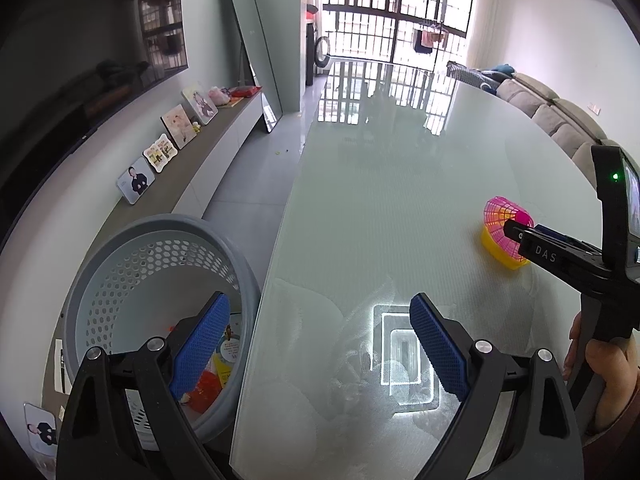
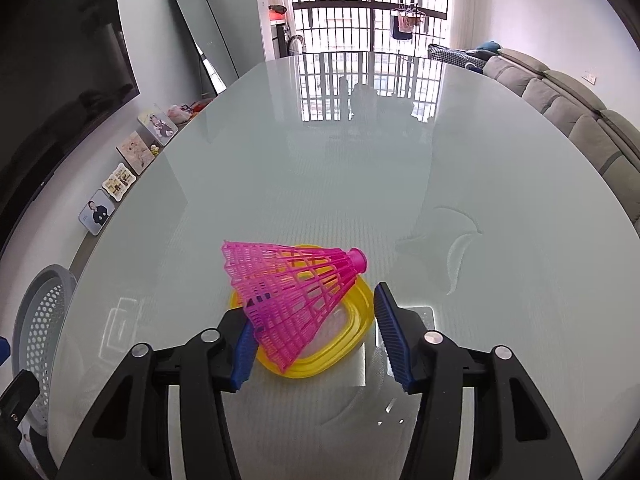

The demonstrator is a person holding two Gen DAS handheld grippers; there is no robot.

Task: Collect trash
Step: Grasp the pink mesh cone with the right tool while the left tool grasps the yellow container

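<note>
A pink shuttlecock [image 2: 298, 300] is seen lying tilted on a yellow tray [image 2: 352, 316] on the glass table [image 2: 360, 160], with its skirt straddled by the right gripper [image 2: 316, 336], whose jaws are spread wide and closed on nothing. Over by the table's left edge the left gripper [image 1: 320, 344] is held wide open and empty, above the grey perforated basket [image 1: 120, 264], where colourful scraps are already gathered.
</note>
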